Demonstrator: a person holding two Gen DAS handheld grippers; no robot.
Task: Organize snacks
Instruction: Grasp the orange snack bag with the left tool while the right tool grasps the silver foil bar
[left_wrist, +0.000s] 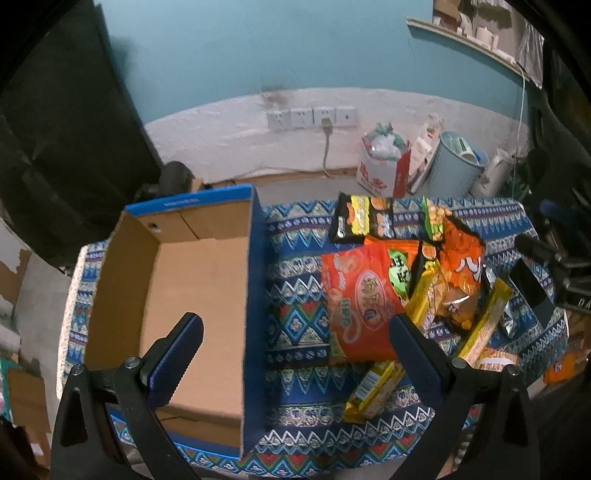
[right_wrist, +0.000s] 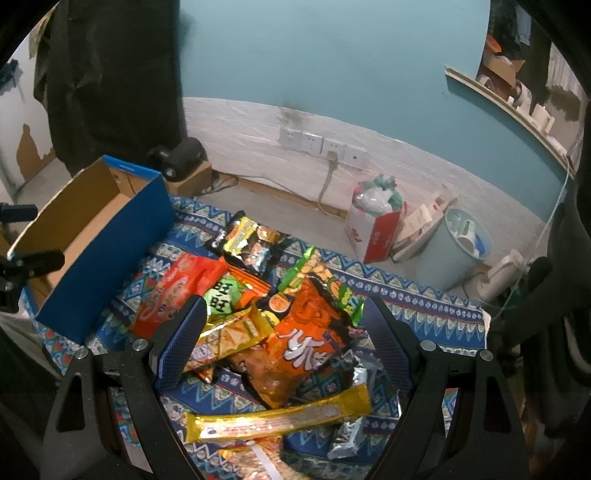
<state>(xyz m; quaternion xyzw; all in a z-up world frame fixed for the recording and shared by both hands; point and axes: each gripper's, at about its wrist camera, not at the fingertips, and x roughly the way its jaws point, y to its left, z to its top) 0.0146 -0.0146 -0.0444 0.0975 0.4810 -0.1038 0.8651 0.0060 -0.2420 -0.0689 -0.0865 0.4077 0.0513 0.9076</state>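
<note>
Nothing is packed yet: the cardboard box (left_wrist: 192, 295) at the bench's left end sits empty, the snack packets (right_wrist: 280, 332) heaped toward its right end, both grippers' jaws wide open, holding nothing.

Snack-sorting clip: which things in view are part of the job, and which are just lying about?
Part of the job:
cardboard box, nothing in it
red snack bag
orange snack bag
black snack packet
long gold packet
left claw and right claw, both open

Lying about:
waste bin
red and white bag
wall sockets
patterned cloth
</note>
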